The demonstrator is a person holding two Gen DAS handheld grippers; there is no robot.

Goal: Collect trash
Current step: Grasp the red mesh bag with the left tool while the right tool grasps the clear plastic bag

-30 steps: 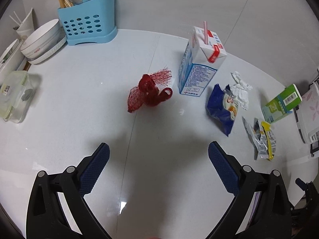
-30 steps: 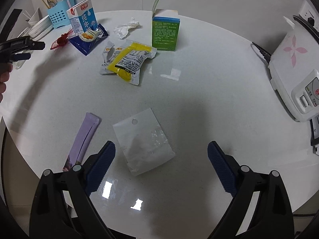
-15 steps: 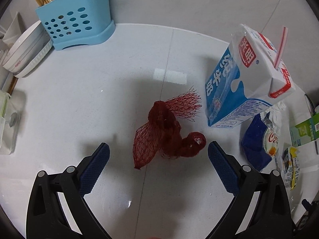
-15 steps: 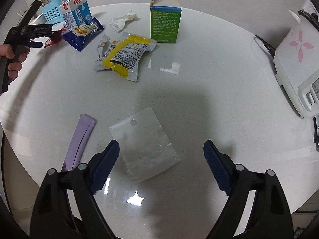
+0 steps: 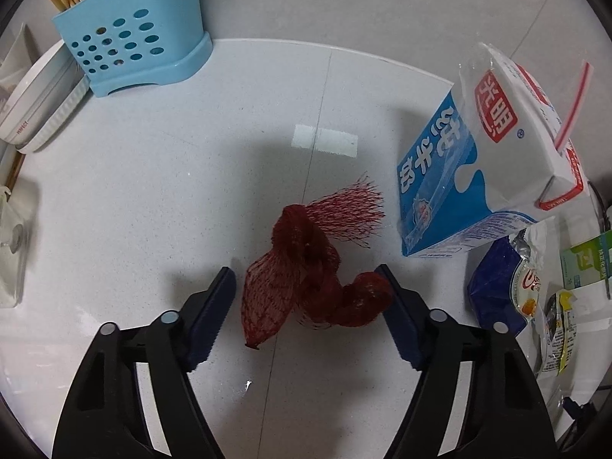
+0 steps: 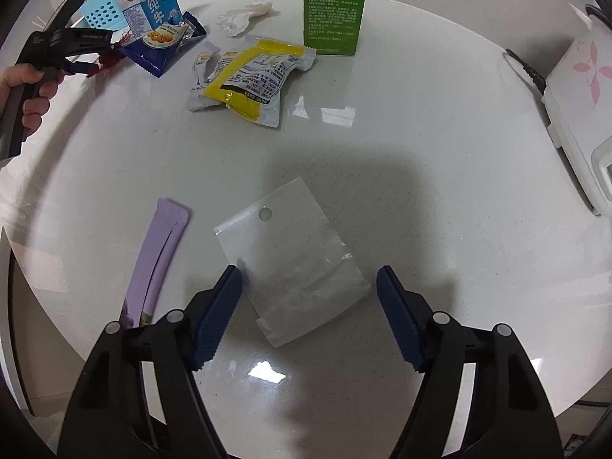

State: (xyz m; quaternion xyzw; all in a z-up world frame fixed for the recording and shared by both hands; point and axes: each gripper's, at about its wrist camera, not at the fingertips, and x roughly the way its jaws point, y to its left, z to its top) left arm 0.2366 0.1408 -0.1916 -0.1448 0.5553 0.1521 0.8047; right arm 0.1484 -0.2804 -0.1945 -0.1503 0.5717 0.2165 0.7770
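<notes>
In the left wrist view, the left gripper point(image 5: 306, 287) has swung in over the red mesh netting point(image 5: 310, 264), which a second ago lay far ahead near the milk carton point(image 5: 482, 153) and now sits bunched right between the fingers on the white table point(image 5: 153, 191). Its jaws have just been closing, from full spread to roughly two thirds. The right pad looks to be brushing the rolled end of the netting, while a sliver of table shows between the left pad and the mesh, so the jaws are narrowed around it but not yet clamped. That suggests the grab on this first piece of trash is under way rather than finished. The blue cutlery holder point(image 5: 134, 38) and stacked plates point(image 5: 42, 99) stand well behind, apart from the action. In the right wrist view, the right gripper point(image 6: 308, 298) has sunk only slightly, and the clear plastic bag point(image 6: 290, 260) that was ahead of its tips now lies flat between them. These jaws have also just been closing to a similar partial width; both pads stand just off the bag's edges, gripping nothing. The purple wrapper point(image 6: 160, 252) lies just outside the left finger, and the yellow snack packet point(image 6: 252, 76) and green carton point(image 6: 332, 19) wait farther back.
</notes>
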